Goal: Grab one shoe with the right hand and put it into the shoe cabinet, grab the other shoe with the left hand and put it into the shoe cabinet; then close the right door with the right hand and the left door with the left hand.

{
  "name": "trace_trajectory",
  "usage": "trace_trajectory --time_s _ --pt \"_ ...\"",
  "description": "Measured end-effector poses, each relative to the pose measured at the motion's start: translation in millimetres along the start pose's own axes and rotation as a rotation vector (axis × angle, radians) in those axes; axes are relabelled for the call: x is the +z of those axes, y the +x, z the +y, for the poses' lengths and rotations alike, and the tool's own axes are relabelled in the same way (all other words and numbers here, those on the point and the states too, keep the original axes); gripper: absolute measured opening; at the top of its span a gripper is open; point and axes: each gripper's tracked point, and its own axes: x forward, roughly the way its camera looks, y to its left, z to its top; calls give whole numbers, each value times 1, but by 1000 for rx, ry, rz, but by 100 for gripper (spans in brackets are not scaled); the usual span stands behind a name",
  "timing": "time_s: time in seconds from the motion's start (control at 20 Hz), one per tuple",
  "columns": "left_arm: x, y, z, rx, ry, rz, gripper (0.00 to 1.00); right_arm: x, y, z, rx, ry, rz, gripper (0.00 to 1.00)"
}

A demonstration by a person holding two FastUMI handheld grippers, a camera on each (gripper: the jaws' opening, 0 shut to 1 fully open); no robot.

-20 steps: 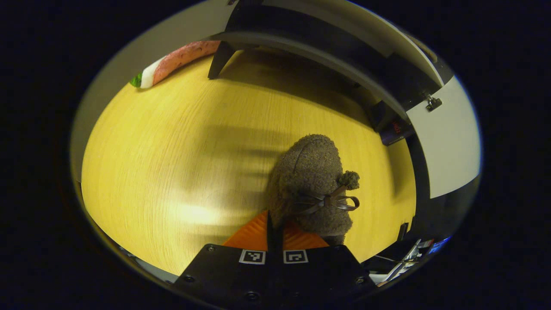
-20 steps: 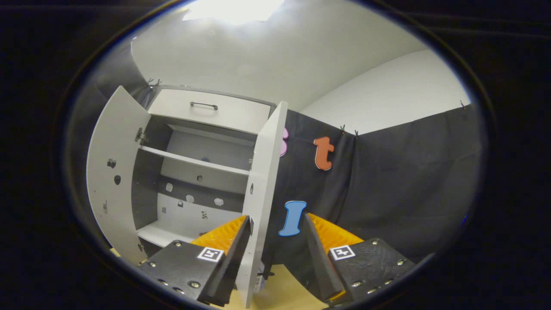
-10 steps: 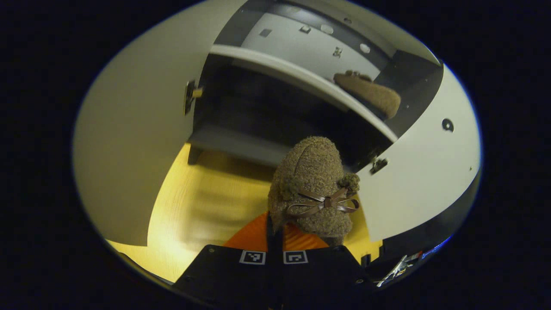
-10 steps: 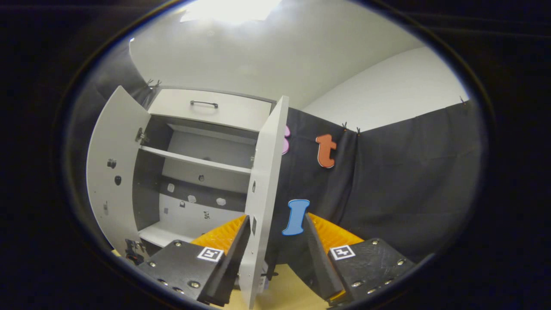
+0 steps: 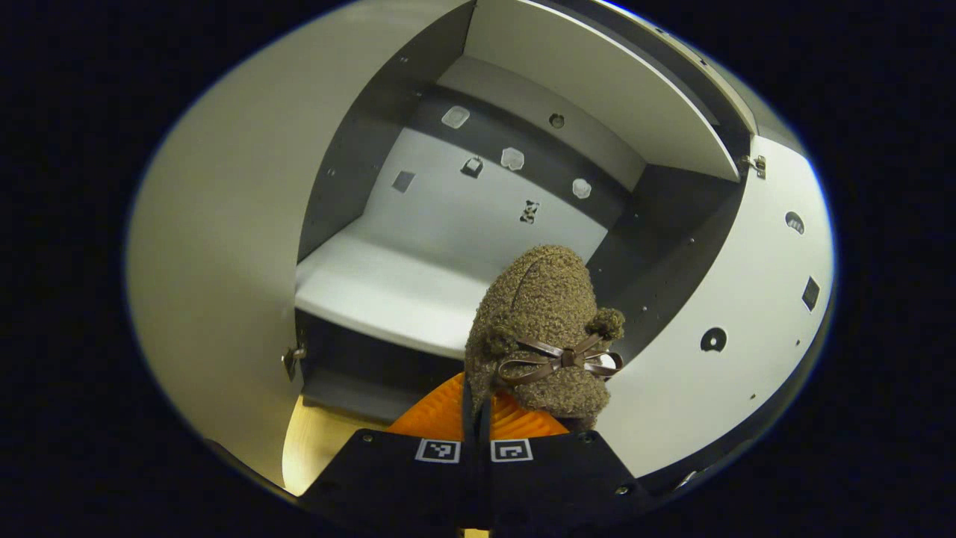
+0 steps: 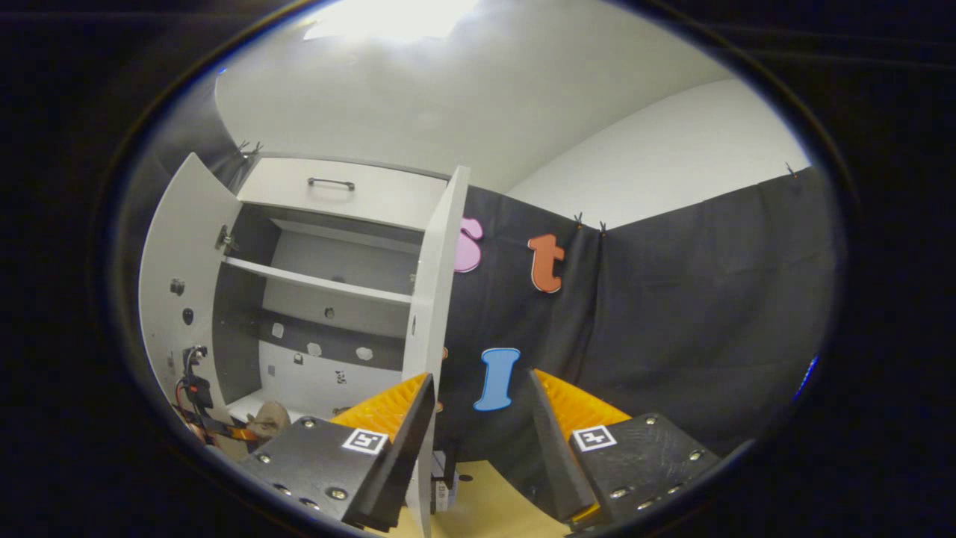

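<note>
A: Status, L side?

B: Left gripper (image 5: 476, 418) is clamped on the shoe (image 5: 539, 329), fingers pinched tight on its heel end, toe pointing fwd toward the cabinet (image 5: 523, 187). Shoe is in the air just in front of the white shelf (image 5: 388, 288), not yet set down. Heel grip makes sense: toe goes in first.

A: R side?

B: Right gripper (image 6: 474, 418) has its fingers spread wide, nothing between them. It hangs by the front edge of the right door (image 6: 429, 299), prob. waiting to push it shut.

A: Doors?

B: Both swung out, so access is free. Left door (image 6: 175, 276) also wide.

A: Other shoe?

B: Can't confirm from here.

A: Next?

B: Judgement: carry fwd, lower onto shelf, release.
</note>
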Motion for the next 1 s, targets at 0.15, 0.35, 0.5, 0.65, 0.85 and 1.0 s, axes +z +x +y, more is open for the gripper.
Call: trace_trajectory --time_s 0.15,0.35,0.5,0.65,0.85,1.0 --pt "5 -4 1 6 27 -23 1 -4 -1 -11 -29 -3 4 75" --pt "11 -11 3 34 38 -44 1 -14 -4 -33 -87 -18 27 74" --pt "22 -21 8 56 35 -61 0 -22 -9 -53 -139 -17 46 75" --pt "26 -31 17 91 38 -46 1 -26 -12 -72 -195 -19 58 73" --pt "24 -16 27 139 37 -4 1 -29 -16 -90 -242 -31 72 75" --pt "20 -6 37 173 64 26 1 -31 -18 -99 -269 -43 78 75"
